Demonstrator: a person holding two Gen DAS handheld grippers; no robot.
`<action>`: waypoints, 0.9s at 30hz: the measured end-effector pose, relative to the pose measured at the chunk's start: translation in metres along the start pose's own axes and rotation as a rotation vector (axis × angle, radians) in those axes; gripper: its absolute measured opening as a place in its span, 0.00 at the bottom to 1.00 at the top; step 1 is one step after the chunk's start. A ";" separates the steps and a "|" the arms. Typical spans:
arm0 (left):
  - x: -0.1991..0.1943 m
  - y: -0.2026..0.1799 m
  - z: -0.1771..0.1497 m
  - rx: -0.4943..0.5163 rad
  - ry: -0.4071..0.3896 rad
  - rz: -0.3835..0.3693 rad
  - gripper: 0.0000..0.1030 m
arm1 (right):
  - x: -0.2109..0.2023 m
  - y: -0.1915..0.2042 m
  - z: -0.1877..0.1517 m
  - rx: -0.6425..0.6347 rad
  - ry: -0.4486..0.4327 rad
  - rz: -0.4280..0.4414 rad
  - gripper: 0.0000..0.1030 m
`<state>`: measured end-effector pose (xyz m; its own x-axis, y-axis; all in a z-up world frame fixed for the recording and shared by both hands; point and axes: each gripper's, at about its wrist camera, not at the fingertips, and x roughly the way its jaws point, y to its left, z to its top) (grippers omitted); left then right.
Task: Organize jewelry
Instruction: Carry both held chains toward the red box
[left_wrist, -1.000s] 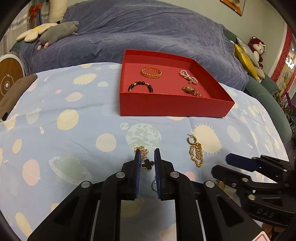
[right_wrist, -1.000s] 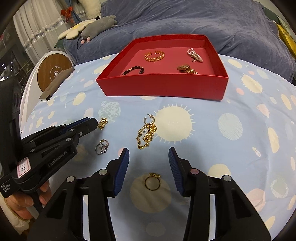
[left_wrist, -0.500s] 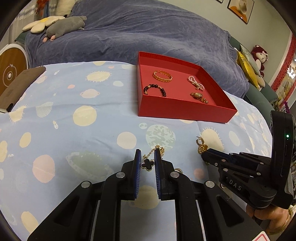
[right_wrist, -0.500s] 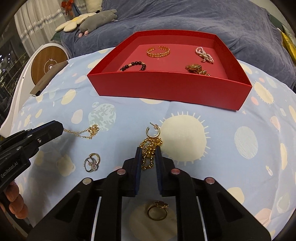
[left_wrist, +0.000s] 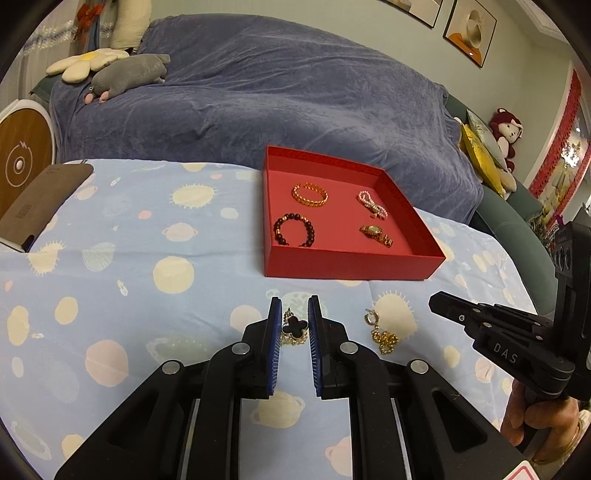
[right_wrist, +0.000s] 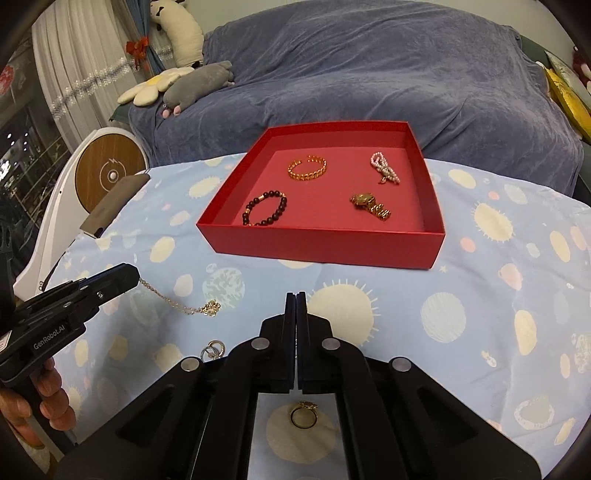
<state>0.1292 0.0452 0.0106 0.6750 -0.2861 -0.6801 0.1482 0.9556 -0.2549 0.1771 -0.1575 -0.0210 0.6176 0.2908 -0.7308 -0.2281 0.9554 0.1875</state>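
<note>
Nearby, gold ring (right_wrist: 303, 414) beside hoop earring (left_wrist: 381, 331)

My left gripper (left_wrist: 294, 325) holds a black clover pendant (left_wrist: 294, 328) between its blue-padded fingers (left_wrist: 275, 332), gold chain (left_wrist: 291, 341) trailing under it onto the bench (left_wrist: 110, 266) with its blue planet-print cloth. My right gripper (left_wrist: 437, 301) is low at the right, tips pressed together; cannot tell if it holds anything. A gold chain earring (left_wrist: 382, 334) lies between the two grippers. Behind sits a red box (left_wrist: 351, 264) with a gold bangle (left_wrist: 310, 193), dark bead bracelet (left_wrist: 294, 231), pearl bracelet (left_wrist: 372, 204) and gold watch (left_wrist: 376, 234) inside, all apart.
</note>
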 end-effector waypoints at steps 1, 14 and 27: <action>-0.003 -0.001 0.002 -0.002 -0.010 0.000 0.11 | 0.000 -0.001 -0.001 0.001 0.006 0.004 0.00; -0.013 -0.014 0.008 0.001 -0.030 -0.024 0.11 | 0.059 0.009 -0.029 -0.082 0.140 -0.039 0.32; -0.016 -0.008 0.014 -0.011 -0.034 -0.014 0.11 | 0.022 -0.003 -0.004 -0.042 0.043 -0.033 0.11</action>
<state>0.1272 0.0427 0.0328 0.6973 -0.2971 -0.6523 0.1502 0.9504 -0.2722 0.1887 -0.1536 -0.0401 0.5926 0.2557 -0.7638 -0.2401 0.9612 0.1355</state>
